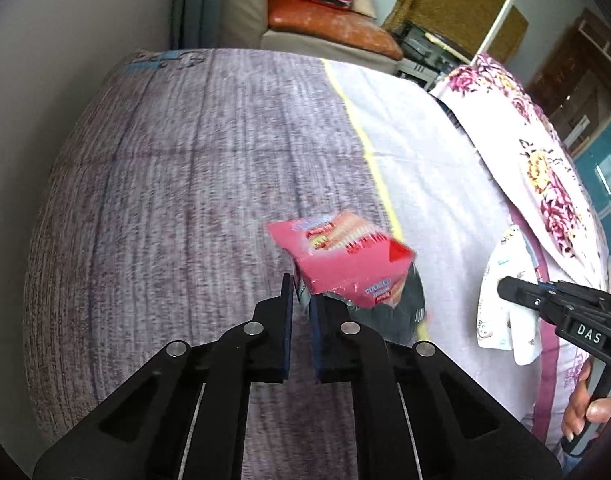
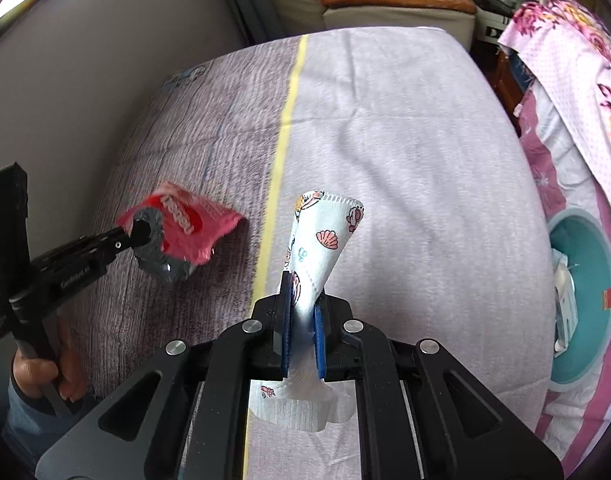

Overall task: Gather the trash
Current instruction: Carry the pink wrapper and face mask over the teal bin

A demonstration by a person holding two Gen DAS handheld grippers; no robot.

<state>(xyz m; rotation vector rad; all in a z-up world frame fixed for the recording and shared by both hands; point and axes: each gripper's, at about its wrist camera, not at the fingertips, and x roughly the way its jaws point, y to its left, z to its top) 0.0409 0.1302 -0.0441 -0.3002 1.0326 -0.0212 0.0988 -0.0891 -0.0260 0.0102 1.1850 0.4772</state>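
My left gripper is shut on a red snack wrapper with a silvery dark inside and holds it above the bed. The wrapper also shows in the right wrist view, at the tip of the left gripper. My right gripper is shut on a white printed tissue with shell patterns, which stands up between the pads. In the left wrist view the right gripper holds that tissue at the right.
The bed has a grey-purple cover with a yellow stripe. A teal bin with white trash inside stands at the right. Floral cloth hangs by the bed's right side. A sofa with orange cushions stands behind.
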